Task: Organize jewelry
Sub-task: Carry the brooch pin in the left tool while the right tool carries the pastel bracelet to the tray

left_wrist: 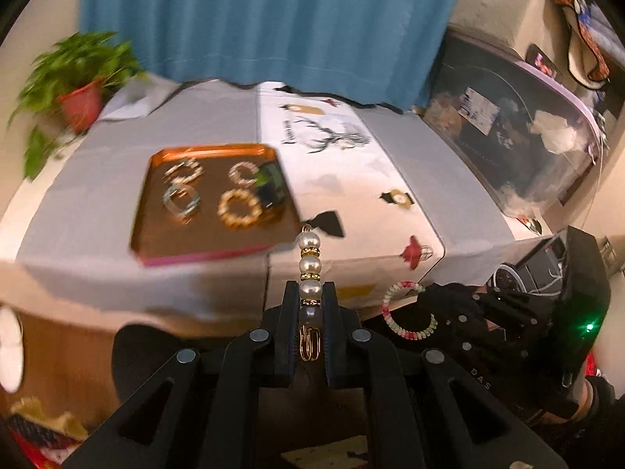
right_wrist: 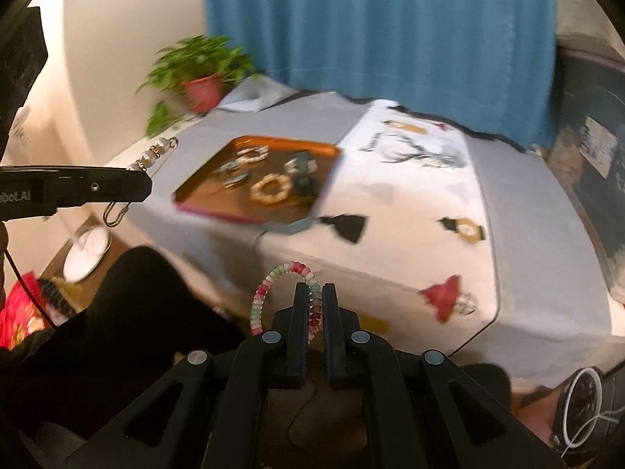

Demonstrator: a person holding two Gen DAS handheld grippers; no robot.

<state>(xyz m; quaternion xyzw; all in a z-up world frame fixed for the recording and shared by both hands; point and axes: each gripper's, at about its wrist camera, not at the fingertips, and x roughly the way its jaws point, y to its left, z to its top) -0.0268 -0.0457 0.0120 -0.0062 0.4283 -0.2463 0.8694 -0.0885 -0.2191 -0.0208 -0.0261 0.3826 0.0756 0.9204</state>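
Note:
My left gripper (left_wrist: 310,287) is shut on a gold pin strung with pearls (left_wrist: 309,264), held off the table's front edge. It also shows at the left of the right wrist view (right_wrist: 150,158). My right gripper (right_wrist: 315,287) is shut on a pink, white and green beaded bracelet (right_wrist: 269,285), seen too in the left wrist view (left_wrist: 392,293). An orange tray (left_wrist: 156,219) on the table holds several pearl and crystal rings or hoops (left_wrist: 239,208) and a dark green piece (left_wrist: 269,183). The tray shows in the right wrist view (right_wrist: 203,183).
The table carries a grey cloth (left_wrist: 97,179) and a white printed runner (left_wrist: 351,179). A potted plant (left_wrist: 78,93) stands at the back left. A blue curtain (left_wrist: 254,19) hangs behind. A clear storage bin (left_wrist: 527,136) sits to the right.

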